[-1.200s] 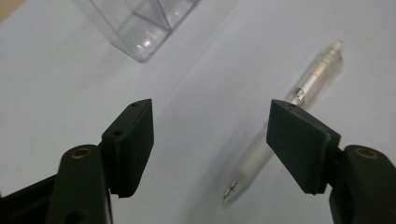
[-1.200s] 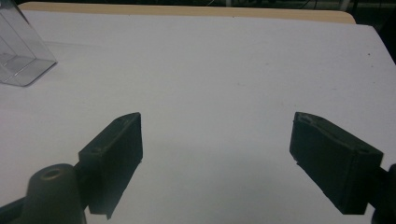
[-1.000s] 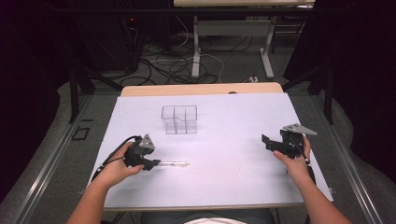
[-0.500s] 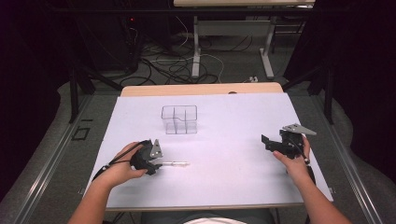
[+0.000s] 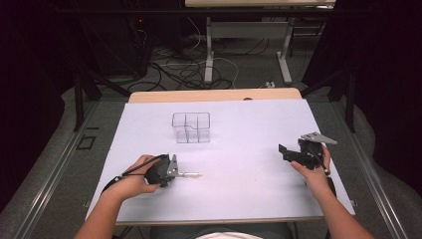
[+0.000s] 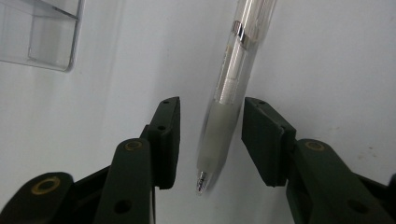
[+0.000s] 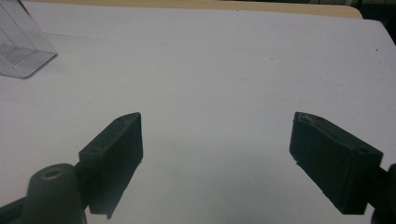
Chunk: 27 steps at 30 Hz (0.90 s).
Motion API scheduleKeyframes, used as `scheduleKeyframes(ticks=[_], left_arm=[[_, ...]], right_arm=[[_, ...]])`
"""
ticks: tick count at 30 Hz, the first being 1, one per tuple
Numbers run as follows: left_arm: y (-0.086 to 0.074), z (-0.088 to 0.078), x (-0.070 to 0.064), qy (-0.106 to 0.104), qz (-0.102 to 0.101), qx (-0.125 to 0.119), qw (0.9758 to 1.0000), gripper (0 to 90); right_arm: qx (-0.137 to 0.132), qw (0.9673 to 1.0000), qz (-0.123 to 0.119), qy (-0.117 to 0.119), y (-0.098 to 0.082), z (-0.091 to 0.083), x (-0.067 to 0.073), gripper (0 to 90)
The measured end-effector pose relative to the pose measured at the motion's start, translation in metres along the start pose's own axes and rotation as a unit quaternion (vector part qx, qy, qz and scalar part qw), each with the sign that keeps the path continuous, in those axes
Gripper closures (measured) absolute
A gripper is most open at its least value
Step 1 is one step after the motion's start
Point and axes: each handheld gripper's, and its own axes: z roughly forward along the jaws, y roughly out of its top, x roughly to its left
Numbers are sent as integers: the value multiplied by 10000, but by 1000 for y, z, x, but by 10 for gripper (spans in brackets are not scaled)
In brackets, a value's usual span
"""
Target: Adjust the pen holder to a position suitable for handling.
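Clear plastic pen (image 6: pixel 229 88) lies on white table (image 5: pixel 249 189), its grip between left gripper (image 6: pixel 210 135) jaws, which have just been closing; apparently not yet pinched. Right gripper (image 7: pixel 215 154) jaws wide, empty. Transparent compartment box (image 5: pixel 191 127) stands well apart.

We see a counter (image 5: pixel 249 199) covered by a pale, faintly lilac sheet, with a strip of light wood showing along its far edge (image 5: pixel 214 95). On the sheet, toward the far left of the middle, stands a clear plastic organizer (image 5: pixel 191 127), upright, with inner walls that split it into several compartments; we cannot tell whether anything lies inside. Beyond the counter we make out a grey floor strewn with black and white cables (image 5: pixel 189 69), and the white legs of another desk (image 5: pixel 209 55) rising from it. Dark curtains (image 5: pixel 378 74) close off both sides. A metal rail (image 5: pixel 45 184) runs along the floor at the left.
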Motion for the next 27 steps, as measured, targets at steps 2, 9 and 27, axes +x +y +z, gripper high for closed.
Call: scheduleKeyframes(ticks=[2,9,27], left_arm=[[-1,1,0,6,-33,1,10000,597],[-1,3,-3,56,6,96,9999,683],[6,5,-10,174,393,317,9986,797]], right_arm=[[16,10000,32,-8,0,0,1,169],[32,10000,36,-1,0,0,1,170],[72,10000,3,5,0,1,1,170]])
